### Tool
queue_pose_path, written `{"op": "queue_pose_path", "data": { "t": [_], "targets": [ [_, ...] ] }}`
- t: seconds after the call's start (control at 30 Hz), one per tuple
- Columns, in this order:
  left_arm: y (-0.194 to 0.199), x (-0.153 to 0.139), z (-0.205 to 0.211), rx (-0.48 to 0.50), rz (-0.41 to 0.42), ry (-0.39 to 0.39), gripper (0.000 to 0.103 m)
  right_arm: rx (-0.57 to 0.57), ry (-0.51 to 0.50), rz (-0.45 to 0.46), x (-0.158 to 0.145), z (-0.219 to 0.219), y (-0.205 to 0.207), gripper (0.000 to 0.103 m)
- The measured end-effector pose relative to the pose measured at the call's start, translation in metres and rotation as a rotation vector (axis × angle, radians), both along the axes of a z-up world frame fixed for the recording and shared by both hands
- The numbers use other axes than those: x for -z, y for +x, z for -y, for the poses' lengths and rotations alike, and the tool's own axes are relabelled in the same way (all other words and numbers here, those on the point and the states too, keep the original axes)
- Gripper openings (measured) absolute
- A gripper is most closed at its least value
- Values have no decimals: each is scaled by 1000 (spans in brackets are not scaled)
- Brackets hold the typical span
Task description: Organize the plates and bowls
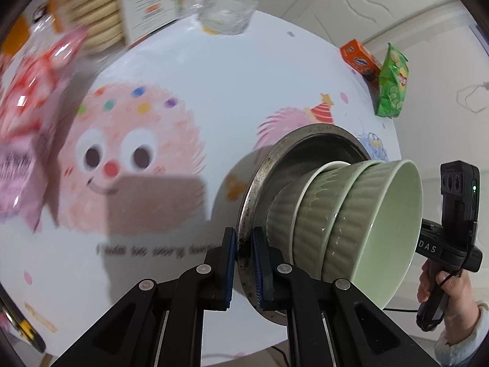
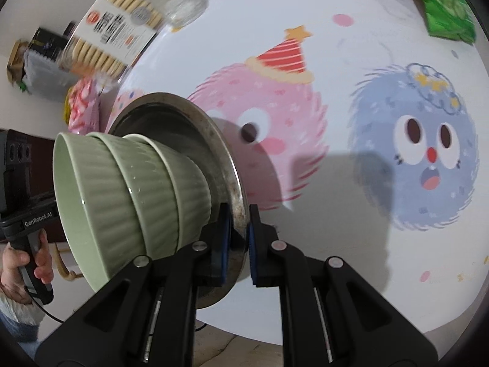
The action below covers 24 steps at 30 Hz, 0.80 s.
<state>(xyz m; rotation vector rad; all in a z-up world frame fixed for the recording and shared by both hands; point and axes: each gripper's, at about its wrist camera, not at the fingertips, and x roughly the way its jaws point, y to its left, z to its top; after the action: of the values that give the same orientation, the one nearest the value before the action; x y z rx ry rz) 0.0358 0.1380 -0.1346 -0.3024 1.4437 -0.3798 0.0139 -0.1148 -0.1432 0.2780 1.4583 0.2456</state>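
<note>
Your two wrist cameras look steeply down from opposite sides, close on the shared metal plate [image 1: 249, 214] [image 2: 232, 183] and table [image 1: 214, 76] [image 2: 351, 244].

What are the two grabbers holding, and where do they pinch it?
Both the left gripper and right gripper pinch the metal plate by its rim, on opposite sides. Green bowls sit stacked on it.

Your work surface is a round table [image 1: 232, 61] covered by a white cloth printed with fuzzy cartoon monsters. Take the pink monster print [image 1: 128, 159] as the landmark. Beyond it lies a clear tub of round biscuits [image 1: 91, 6], with a clear plastic cup [image 1: 227, 12] beside that. To its left sits a pink-and-red snack bag [image 1: 33, 98]. Far to its right, at the table edge, stand an orange box [image 1: 360, 58] and a green chip bag [image 1: 392, 82], touching.
</note>
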Motion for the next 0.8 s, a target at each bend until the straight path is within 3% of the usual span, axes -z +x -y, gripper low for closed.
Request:
{"op": "queue_pose_path", "data": {
  "t": [0.27,0.43,0.8],
  "targets": [
    [45,-4,47,38,-7,5,9,74,-8,-15,-13,41,30,13],
    [64,4,67,28,-25,14,9,94,-18,-36,-6,62,52,13],
    [72,15,72,-4,-41,22,10,87,32,-60,13,73,62,12]
  ]
}}
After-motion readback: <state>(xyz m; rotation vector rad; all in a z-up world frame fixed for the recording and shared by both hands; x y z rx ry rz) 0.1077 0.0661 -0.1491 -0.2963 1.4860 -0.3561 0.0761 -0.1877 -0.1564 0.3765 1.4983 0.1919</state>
